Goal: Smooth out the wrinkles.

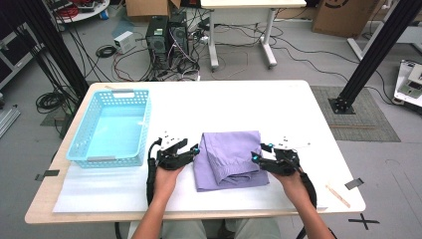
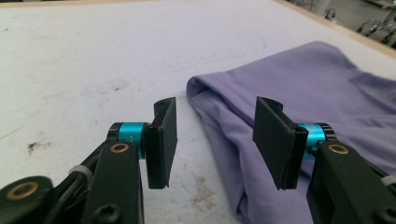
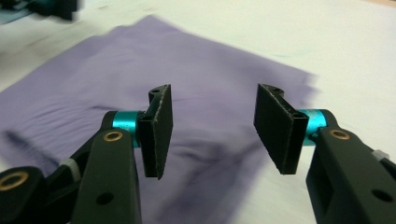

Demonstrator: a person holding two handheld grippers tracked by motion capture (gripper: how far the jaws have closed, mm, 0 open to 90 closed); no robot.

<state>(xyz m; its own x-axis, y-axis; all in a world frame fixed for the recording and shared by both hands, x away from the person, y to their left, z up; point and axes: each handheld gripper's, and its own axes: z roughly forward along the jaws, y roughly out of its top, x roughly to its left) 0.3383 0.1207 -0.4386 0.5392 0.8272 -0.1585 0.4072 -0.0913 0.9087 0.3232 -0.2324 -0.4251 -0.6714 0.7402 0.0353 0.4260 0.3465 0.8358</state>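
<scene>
High view: folded purple cloth (image 1: 230,158) lies flat on the white table (image 1: 278,104), near the front edge, between the two hands. No readable writing or labels anywhere on it. It is soft and matte, roughly rectangular, layers doubled over with a rumpled fold at the lower middle. Left gripper (image 1: 191,152) sits just beside the cloth's left edge, right gripper (image 1: 262,153) at its right edge; both have black bodies with teal tips. Light blue plastic basket (image 1: 112,127) with lattice walls stands on the table's left side, well apart from the cloth.

Left gripper view: left gripper (image 2: 215,140), jaws apart, nothing between the flat black pads. The cloth (image 2: 317,93) lies ahead and to the right, its rounded folded edge under the right jaw. Table surface is white, scuffed, with a few dark smudges.

Right gripper view: right gripper (image 3: 212,133), jaws also parted, nothing pinched, hovering over the cloth (image 3: 116,74). Picture is blurred, so whether a pad brushes the fabric is hard to tell. Creases and dark shadow lines run across the fabric below.
</scene>
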